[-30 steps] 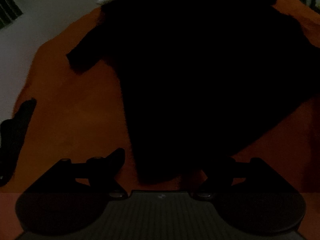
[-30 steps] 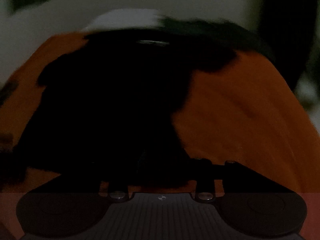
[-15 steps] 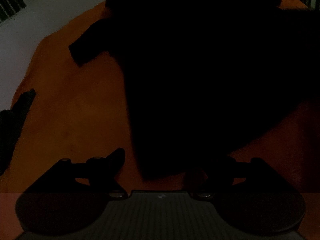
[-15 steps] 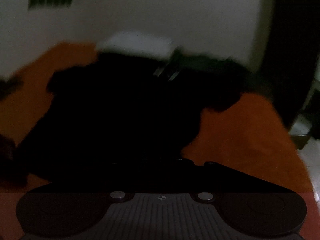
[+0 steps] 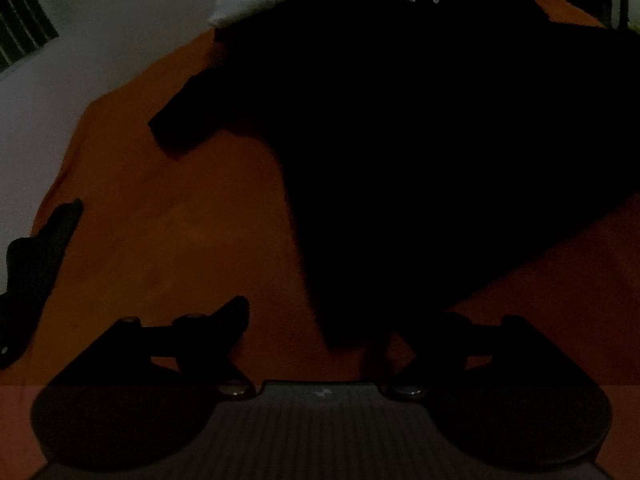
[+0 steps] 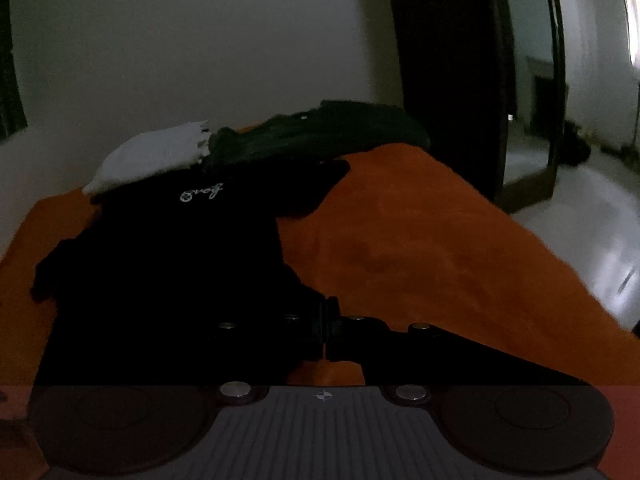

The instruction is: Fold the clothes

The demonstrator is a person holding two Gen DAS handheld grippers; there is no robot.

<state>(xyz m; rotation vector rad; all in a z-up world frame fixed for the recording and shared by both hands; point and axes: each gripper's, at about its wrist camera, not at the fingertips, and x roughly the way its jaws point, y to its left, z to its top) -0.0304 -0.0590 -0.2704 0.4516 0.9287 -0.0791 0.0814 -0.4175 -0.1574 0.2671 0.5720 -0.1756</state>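
The black shirt (image 5: 420, 152) is lying spread on the orange bed cover (image 5: 168, 240), its printed collar area (image 6: 202, 193) pointing toward the far end of the bed.

The left gripper (image 5: 324, 320) is standing with its fingers parted above the lower left corner of the shirt, grasping nothing. The right gripper (image 6: 325, 330) is showing its fingers clenched together at the right edge of the shirt; whether cloth is pinched between them cannot be told in this light.

Risks from this position:
- The dim lighting is hiding the hem of the black cloth. A closing left gripper could miss the corner, or gather the orange cover along with it.
- If only one layer is being caught on the right, the fold is likely to come out skewed.
- The left sleeve (image 5: 188, 120) is sticking out sideways and may bunch under a fold.

Surroundings: a white pillow (image 6: 152, 156) and a dark green cloth (image 6: 320, 132) are lying at the head of the bed. A pale wall is standing behind, with a dark doorway (image 6: 448, 80) at the right.
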